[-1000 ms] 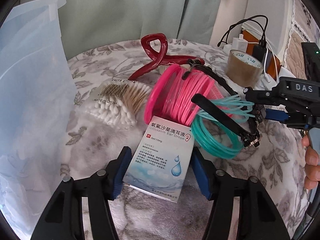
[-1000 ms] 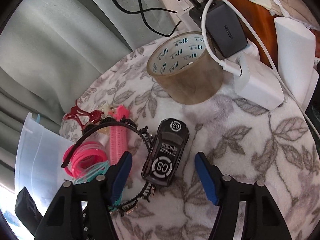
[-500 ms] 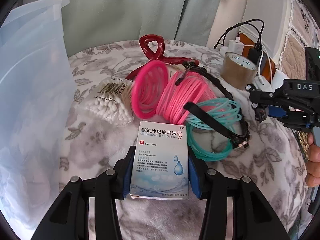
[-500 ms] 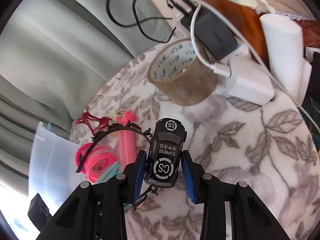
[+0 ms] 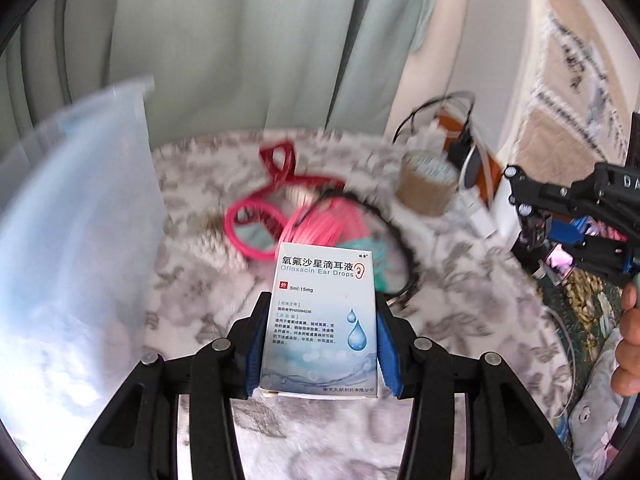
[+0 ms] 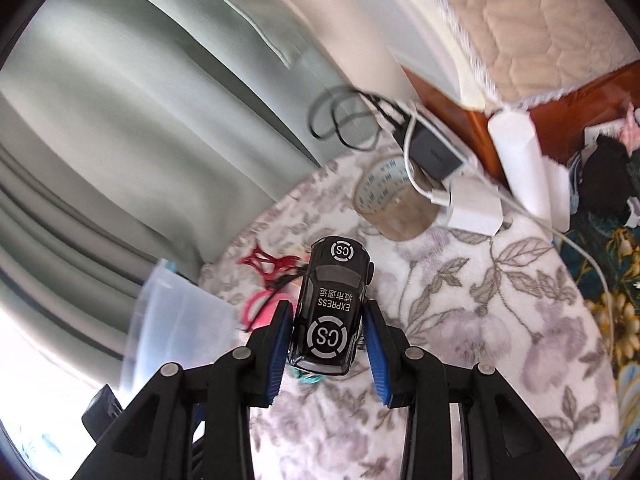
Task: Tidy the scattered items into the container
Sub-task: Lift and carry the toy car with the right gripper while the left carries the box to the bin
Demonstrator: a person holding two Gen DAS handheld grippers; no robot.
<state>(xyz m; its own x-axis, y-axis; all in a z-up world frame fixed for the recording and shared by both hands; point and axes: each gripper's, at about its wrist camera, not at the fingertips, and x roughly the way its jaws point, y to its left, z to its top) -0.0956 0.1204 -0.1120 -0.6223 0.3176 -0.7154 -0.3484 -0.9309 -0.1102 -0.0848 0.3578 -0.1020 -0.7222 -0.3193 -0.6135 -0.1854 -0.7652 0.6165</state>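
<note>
Left gripper (image 5: pixel 318 344): my jaws are clamped on the ear drops box (image 5: pixel 322 316), blue pads pressed to both long sides, box held clear above the table (image 5: pixel 460 320). Right gripper (image 6: pixel 326 344): jaws closed on the black toy car (image 6: pixel 330 308), marked "CS" and "EXPRESS", lifted off the floral cloth. Translucent container (image 5: pixel 76 232) stands at the left edge of the table. Still lying loose: red hair claw (image 5: pixel 280 164), pink coils (image 5: pixel 320 224), black headband (image 5: pixel 384 220), tape roll (image 6: pixel 390 204) near the chargers.
</note>
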